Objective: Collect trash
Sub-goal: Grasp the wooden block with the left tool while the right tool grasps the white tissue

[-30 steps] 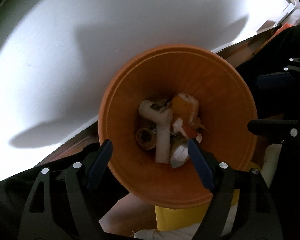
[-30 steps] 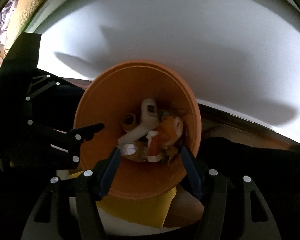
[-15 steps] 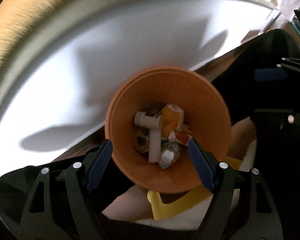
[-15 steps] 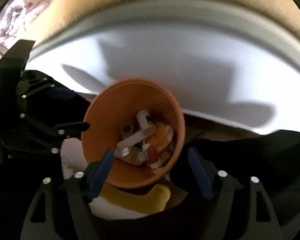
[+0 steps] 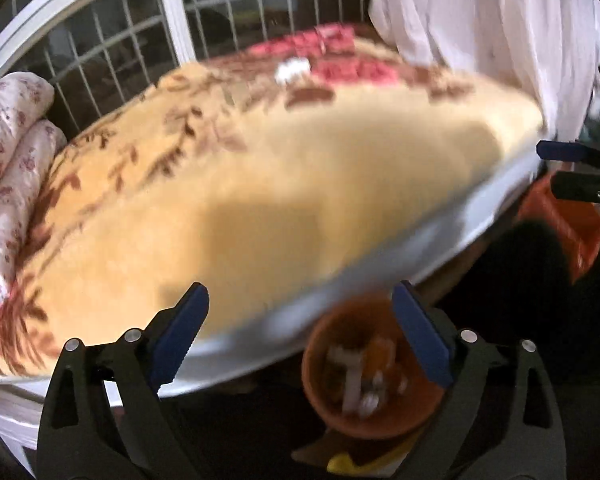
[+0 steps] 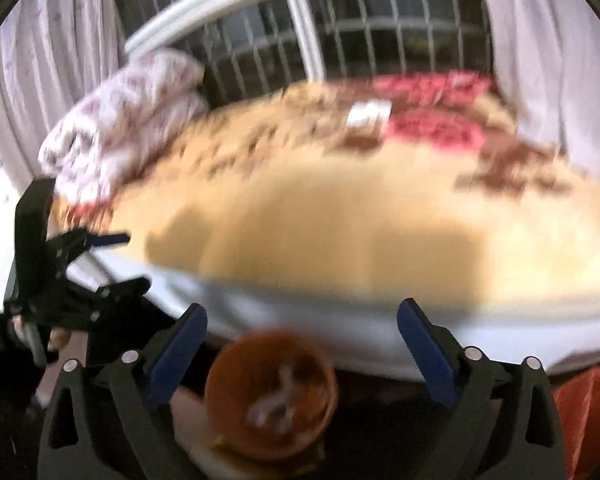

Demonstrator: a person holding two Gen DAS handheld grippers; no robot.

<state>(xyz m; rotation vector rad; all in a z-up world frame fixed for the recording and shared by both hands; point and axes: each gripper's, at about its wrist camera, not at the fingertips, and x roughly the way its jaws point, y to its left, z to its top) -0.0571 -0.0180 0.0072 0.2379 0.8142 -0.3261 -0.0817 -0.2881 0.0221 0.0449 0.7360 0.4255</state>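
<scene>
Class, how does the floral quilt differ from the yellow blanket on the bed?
The floral quilt is white with small pink flowers; the yellow blanket bears brown leaf patterns. The quilt is folded up; the blanket lies spread flat. Both are bedding.

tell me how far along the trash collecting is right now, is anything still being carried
Done: the orange bin on the floor beside the bed already holds several scraps, among them a white tube-like piece. In hand: nothing. The left gripper and right gripper have just been opening, with nothing between the jaws. Left: a small white item lies on the blanket near the red patch; too blurred to say whether it is trash.
</scene>
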